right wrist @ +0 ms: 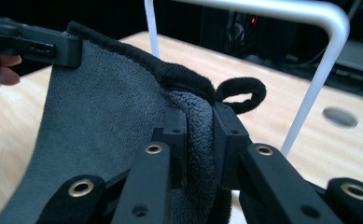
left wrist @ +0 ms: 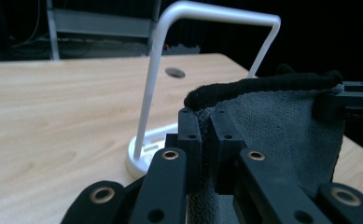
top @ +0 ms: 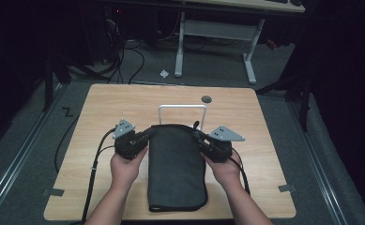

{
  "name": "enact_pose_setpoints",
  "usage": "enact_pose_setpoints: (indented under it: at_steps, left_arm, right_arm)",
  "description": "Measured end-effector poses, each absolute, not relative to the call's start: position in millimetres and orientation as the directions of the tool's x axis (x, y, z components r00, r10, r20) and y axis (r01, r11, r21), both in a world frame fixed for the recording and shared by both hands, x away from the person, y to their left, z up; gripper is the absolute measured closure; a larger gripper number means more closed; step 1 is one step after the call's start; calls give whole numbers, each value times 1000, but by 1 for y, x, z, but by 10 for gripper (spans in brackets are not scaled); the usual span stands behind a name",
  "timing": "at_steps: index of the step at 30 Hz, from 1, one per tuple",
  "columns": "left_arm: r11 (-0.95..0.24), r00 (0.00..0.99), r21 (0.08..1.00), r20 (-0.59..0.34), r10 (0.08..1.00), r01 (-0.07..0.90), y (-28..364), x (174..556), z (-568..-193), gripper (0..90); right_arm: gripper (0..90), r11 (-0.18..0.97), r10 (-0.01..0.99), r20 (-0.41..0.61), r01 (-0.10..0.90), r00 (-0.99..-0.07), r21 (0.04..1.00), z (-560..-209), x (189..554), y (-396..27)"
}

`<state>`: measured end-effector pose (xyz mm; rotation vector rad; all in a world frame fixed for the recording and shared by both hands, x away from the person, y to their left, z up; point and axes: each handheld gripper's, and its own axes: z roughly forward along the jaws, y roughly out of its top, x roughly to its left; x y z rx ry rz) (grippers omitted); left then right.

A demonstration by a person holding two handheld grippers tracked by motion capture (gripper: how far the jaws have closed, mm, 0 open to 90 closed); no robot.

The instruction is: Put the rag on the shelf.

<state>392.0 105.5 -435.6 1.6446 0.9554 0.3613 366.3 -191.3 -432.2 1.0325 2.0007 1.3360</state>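
You are gripping the folded dark grey terry towel [top: 176, 166] by its two far corners, and I judge that you are at the lifting step, getting ready to hang it over the white bent-tube rack [top: 182, 108] standing just beyond the cloth at twelve o'clock. The towel is lying lengthwise down the middle of the light wooden table [top: 100, 117], its near end reaching toward six o'clock and its far edge being raised off the surface between your hands. Your left gripper [top: 145, 136] is closing on the corner at about ten o'clock of the cloth; in the left gripper view its jaws are standing narrow, pinched flat on the fabric [left wrist: 206, 140] just under the thick rolled hem [left wrist: 263, 86]. Your right gripper [top: 198, 137] is doing the same at two o'clock: in the right gripper view the jaws are squeezing a fold of pile [right wrist: 198, 135], with the small sewn hanging loop [right wrist: 242, 93] sticking up just past them. The hem is stretching fairly taut from one gripper to the other. The next move is likely calling for you to raise both hands together, keeping the edge level and tight, carry it over the top bar of the rack [right wrist: 272, 9], and lower it on the far side; watch that the trailing cloth is not catching the rack's round base [left wrist: 142, 156] and tipping it.
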Motion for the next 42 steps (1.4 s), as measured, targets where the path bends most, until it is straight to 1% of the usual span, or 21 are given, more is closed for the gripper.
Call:
enact_pose_setpoints:
  at_steps: [19,31,42]
  left_arm:
    - [8,645,962,-188,740,271,103,402,-373,851]
    - [8,660,978,-146,737,208,99,407,-345,852]
    - [8,666,987,-112,738,158,96,419,-322,852]
  right_arm:
    - [783,179,827,-45,187,-560,966,-374,375,-193]
    - [782,131,844,-35,143,-536,981,-349,382,-200]
    - [783,132,852,-59,103,-521,986,-322,391,-202]
